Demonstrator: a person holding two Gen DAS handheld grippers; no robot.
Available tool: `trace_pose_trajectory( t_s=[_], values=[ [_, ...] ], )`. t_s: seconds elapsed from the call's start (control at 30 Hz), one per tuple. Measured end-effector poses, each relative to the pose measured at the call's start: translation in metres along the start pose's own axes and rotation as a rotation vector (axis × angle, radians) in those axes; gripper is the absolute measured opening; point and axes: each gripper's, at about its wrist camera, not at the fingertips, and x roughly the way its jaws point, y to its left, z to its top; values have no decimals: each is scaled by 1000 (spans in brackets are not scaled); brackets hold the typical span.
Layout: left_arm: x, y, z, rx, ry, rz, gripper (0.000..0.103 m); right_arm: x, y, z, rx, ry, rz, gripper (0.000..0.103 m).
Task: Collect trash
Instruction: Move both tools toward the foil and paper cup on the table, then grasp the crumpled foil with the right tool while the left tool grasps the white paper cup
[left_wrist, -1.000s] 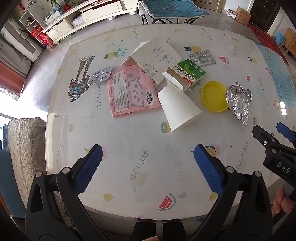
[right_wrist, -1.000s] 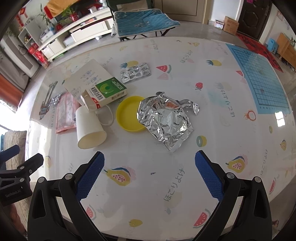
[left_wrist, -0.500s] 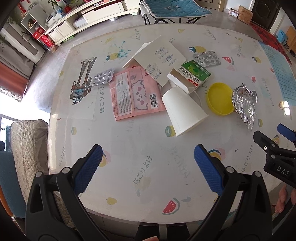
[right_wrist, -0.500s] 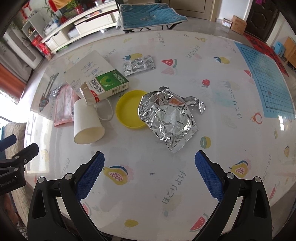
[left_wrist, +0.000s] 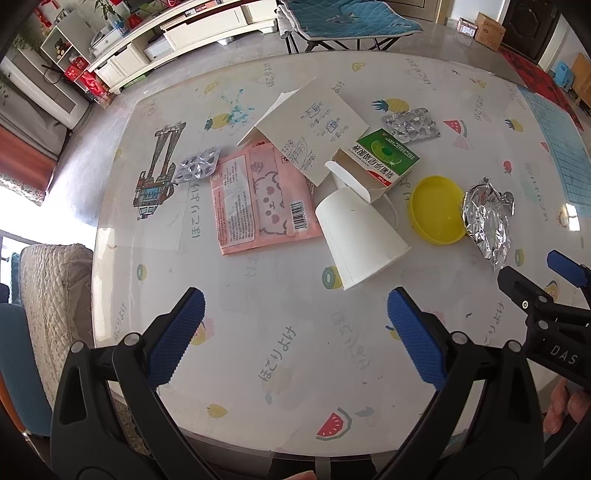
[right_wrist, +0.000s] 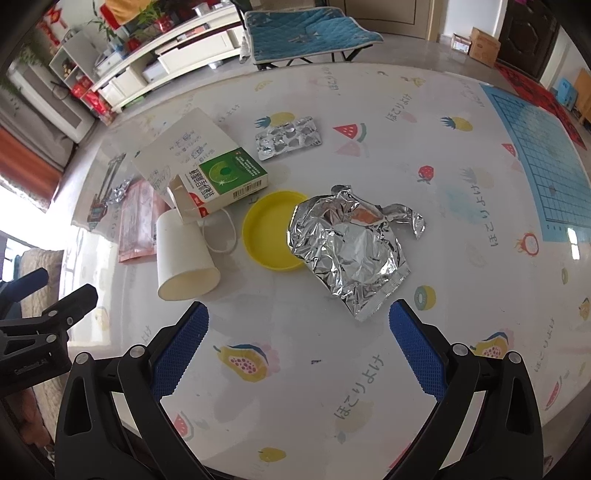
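Fingers (left_wrist: 177, 332) spread wide, empty, above table (left_wrist: 280, 350).

The table (right_wrist: 369, 369) has a glossy, smooth printed plastic cover that throws glare. On it, the crumpled foil pouch (right_wrist: 351, 247) is shiny, creased metal film. Touching it, the yellow lid (right_wrist: 266, 229) is smooth plastic. The tipped paper cup (left_wrist: 358, 236) is matt white. The green box (right_wrist: 218, 181) is lightly glossy card. Both blister packs (left_wrist: 410, 125) are dimpled silver foil.
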Motion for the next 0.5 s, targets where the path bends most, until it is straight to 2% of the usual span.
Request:
trace_pose_trajectory(
  t_s=[0.5],
  values=[
    [23,-4,9,-22,15,-23,97,20,-7,11,-10,14,-17,97]
  ],
)
